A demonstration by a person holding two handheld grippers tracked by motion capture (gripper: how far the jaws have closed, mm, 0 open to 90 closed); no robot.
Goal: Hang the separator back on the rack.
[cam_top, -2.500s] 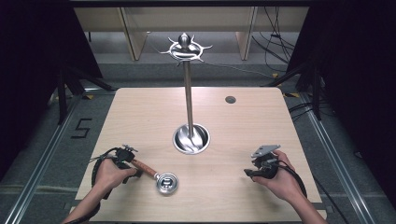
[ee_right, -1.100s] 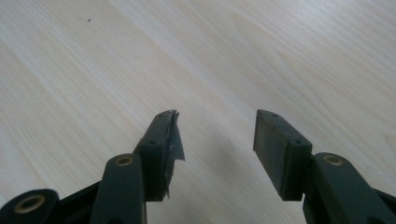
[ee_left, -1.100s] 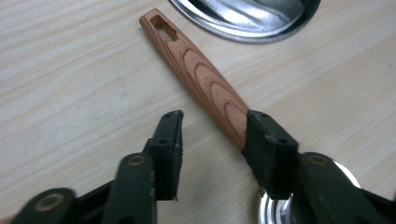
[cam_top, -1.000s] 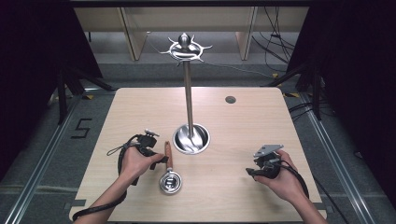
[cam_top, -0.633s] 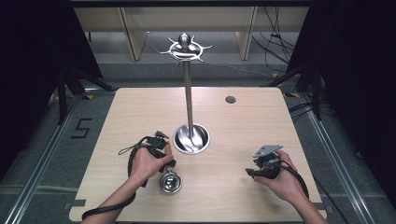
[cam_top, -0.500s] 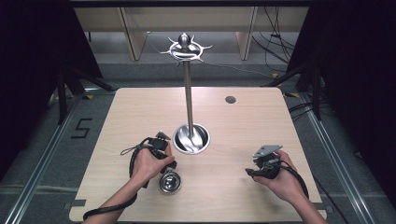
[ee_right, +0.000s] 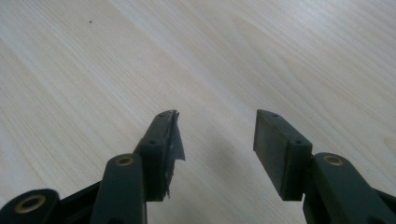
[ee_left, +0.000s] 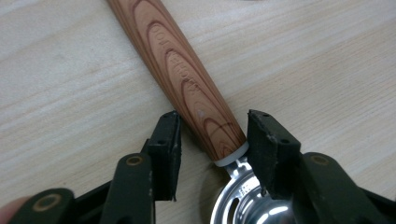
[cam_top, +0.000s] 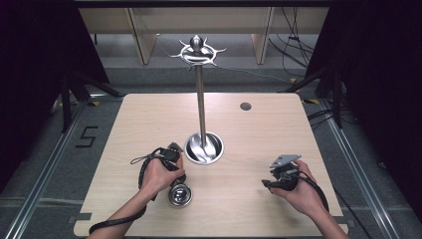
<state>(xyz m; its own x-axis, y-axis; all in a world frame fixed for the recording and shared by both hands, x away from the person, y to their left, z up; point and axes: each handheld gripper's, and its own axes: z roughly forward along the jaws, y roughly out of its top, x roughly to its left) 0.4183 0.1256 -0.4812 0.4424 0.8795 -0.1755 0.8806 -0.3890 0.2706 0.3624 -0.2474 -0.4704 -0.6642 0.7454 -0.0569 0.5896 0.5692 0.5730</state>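
The wooden handle (ee_left: 187, 79) of the strainer-like utensil lies flat on the worktop (cam_top: 278, 129), running away from me between my left jaws, with its metal bowl (ee_left: 247, 205) tucked low under them, close to the right pad. I judge the step in hand to be the grasp: the left gripper (ee_left: 212, 140) straddles the handle right where the wood meets the white collar and the steel neck, with the jaws parted and not yet closed on it; the right pad sits just beside the collar, and the left pad stands a little apart from the wood. What the next move calls for, I think, is a squeeze centred on that thick end of the handle, then a lift that keeps the bowl from dragging, likely toward the tall steel stand (cam_top: 201, 99) with its hooked crown. In the high view my left hand (cam_top: 158, 175) is curled over the gripper with the bowl (cam_top: 179, 194) just ahead of the knuckles, forearm coming in at a slant. My right gripper (ee_right: 217, 135) idles well apart, jaws spread over bare wood and gripping nothing, with my right hand (cam_top: 298, 191) low on the worktop, wrist relaxed.
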